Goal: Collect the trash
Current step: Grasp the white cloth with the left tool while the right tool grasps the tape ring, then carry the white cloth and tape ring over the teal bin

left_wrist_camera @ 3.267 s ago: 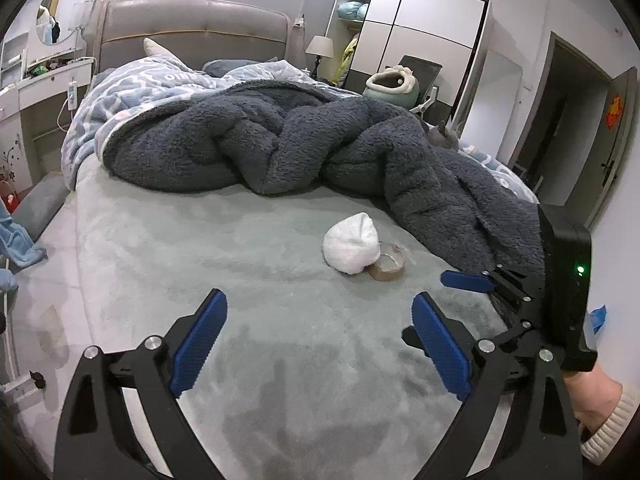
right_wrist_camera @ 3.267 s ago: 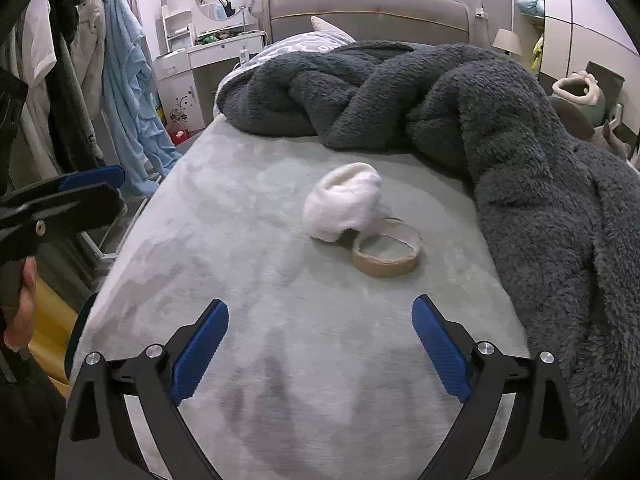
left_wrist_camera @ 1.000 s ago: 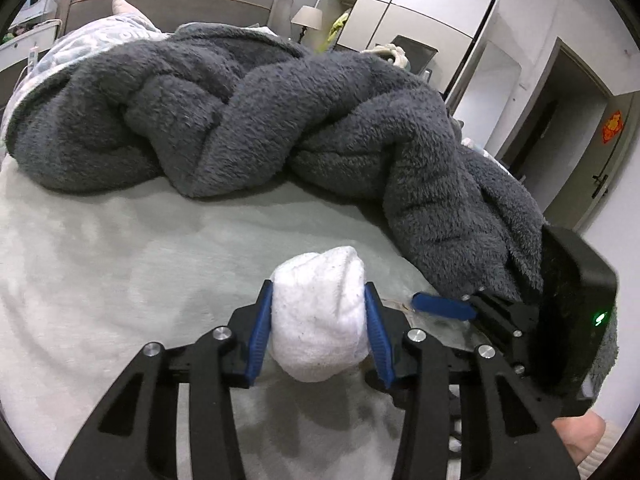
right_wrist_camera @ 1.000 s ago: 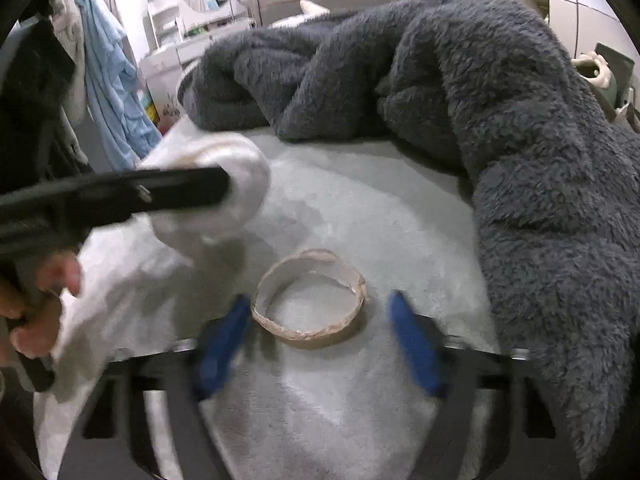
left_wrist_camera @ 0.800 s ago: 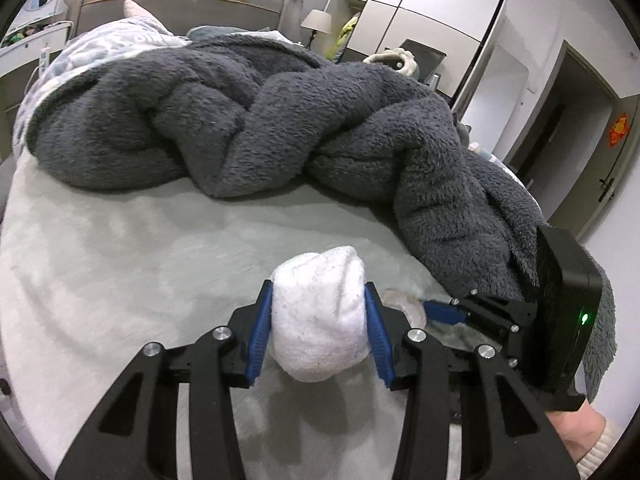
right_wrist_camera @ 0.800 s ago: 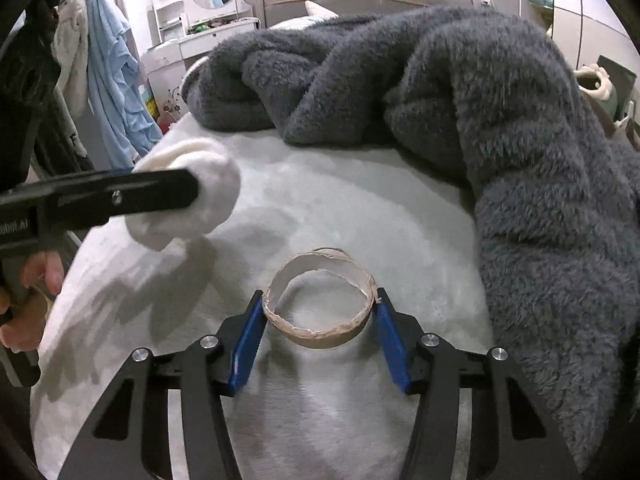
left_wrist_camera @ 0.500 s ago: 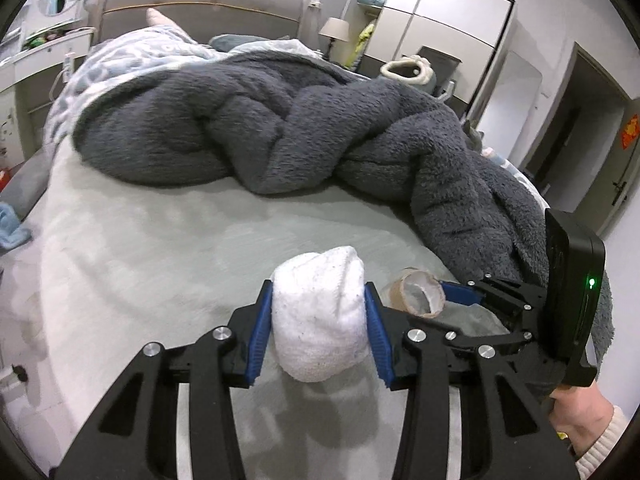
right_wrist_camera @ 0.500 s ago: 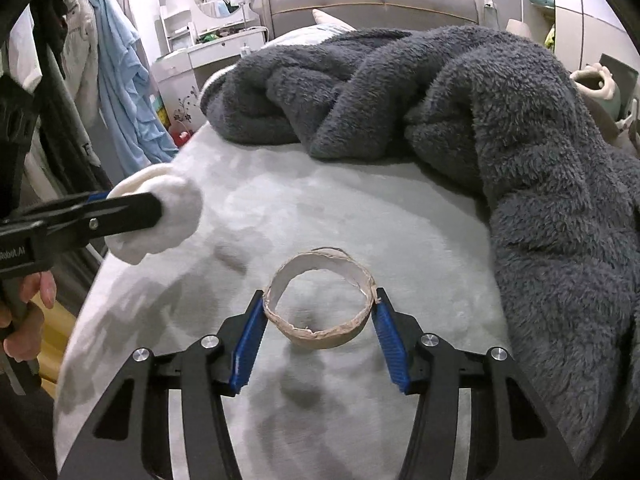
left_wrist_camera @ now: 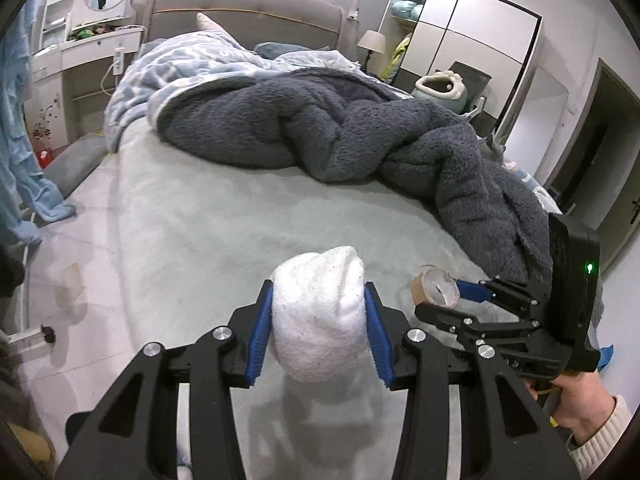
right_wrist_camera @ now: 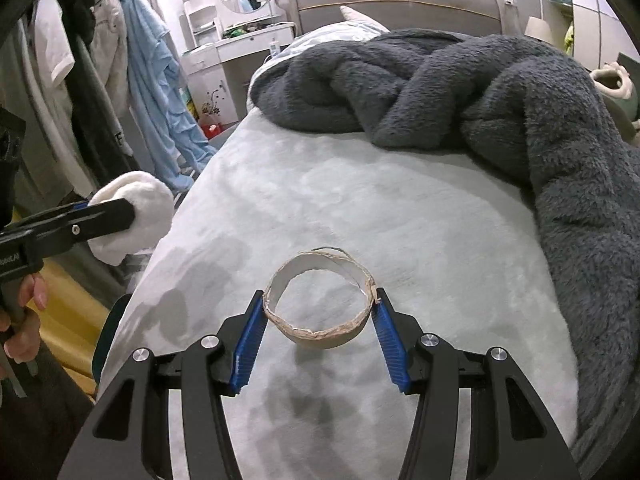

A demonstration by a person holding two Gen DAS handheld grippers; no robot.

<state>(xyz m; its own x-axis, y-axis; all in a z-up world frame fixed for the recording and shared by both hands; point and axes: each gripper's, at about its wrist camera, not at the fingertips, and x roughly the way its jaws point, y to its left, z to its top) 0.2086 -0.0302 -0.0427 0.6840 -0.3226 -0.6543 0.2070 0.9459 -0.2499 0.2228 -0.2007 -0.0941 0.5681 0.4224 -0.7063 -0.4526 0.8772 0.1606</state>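
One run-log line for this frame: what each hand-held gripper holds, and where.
left hand-held gripper: shut on white wad | right hand-held gripper: shut on cardboard ring | both lifted above bed

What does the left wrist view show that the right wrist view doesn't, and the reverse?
Only the left wrist view shows the wardrobe and the doorway. Only the right wrist view shows the clothes hanging beside the bed. Both show the left gripper shut on the white wad, the right gripper shut on the cardboard ring, the grey blanket and the bed.
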